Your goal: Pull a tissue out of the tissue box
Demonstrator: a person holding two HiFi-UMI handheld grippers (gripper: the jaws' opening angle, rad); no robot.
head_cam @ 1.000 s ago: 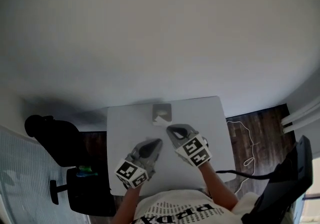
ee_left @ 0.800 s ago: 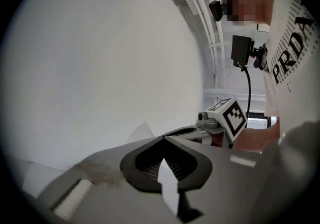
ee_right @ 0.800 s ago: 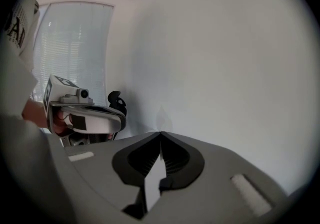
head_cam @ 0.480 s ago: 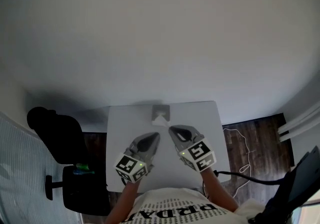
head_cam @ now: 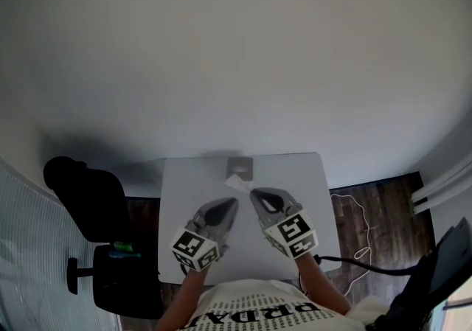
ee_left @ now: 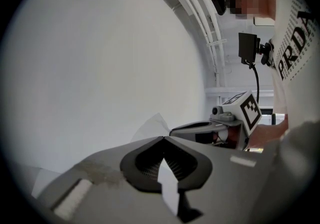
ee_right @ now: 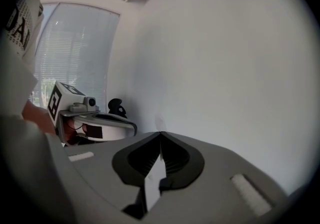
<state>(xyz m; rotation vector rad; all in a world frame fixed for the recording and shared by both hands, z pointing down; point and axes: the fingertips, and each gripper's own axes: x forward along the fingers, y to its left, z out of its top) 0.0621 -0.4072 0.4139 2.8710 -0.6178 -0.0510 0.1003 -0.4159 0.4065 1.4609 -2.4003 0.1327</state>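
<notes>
Right tool (head_cam: 253, 191): we see it lifted back from the tissue box (head_cam: 240, 166), toward the desk's (head_cam: 184, 204) near edge.
Tissue (head_cam: 236, 181): we see it drawn further out.

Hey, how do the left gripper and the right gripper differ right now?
The right gripper is shut on the tissue that sticks out of the tissue box; the left gripper is shut on nothing. The right gripper's tip reaches nearer the tissue box; the left gripper's tip sits farther back. Both are over the white table with jaws closed.
</notes>
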